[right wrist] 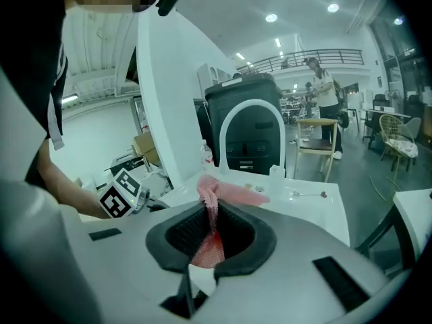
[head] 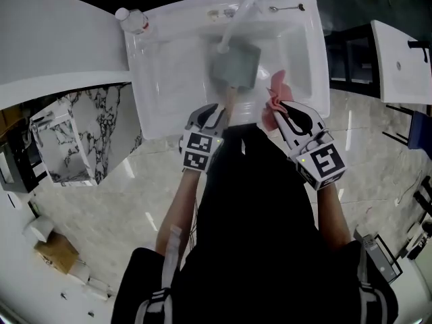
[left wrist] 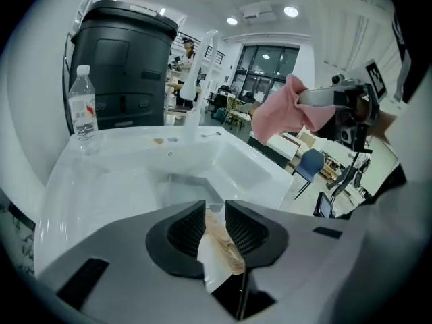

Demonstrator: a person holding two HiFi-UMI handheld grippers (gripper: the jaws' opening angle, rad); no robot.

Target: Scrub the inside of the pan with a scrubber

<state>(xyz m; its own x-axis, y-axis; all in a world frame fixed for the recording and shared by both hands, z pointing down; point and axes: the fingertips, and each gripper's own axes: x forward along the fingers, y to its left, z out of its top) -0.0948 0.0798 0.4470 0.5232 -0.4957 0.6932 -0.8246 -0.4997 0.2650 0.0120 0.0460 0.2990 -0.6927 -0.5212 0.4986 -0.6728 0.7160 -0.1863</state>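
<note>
A square grey pan [head: 235, 65] sits in the white sink [head: 155, 66], its wooden handle [head: 229, 98] pointing back toward me. My left gripper [head: 217, 111] is at the sink's near rim, shut on that handle [left wrist: 219, 238], which fills the narrow gap between the pads. To the right of the pan my right gripper [head: 283, 108] hovers over the sink's near right corner, shut on a pink scrubber [head: 277, 93]. The scrubber [right wrist: 223, 193] bunches out past the jaws and hangs in the air, clear of the pan. Most of the pan is hidden in the left gripper view.
A white faucet [head: 243, 12] arches over the pan from the back rim. A water bottle [head: 133, 20] stands on the sink's back left corner. A spoon [head: 287, 8] lies on the back rim. A black bin [left wrist: 121, 66] stands behind the sink.
</note>
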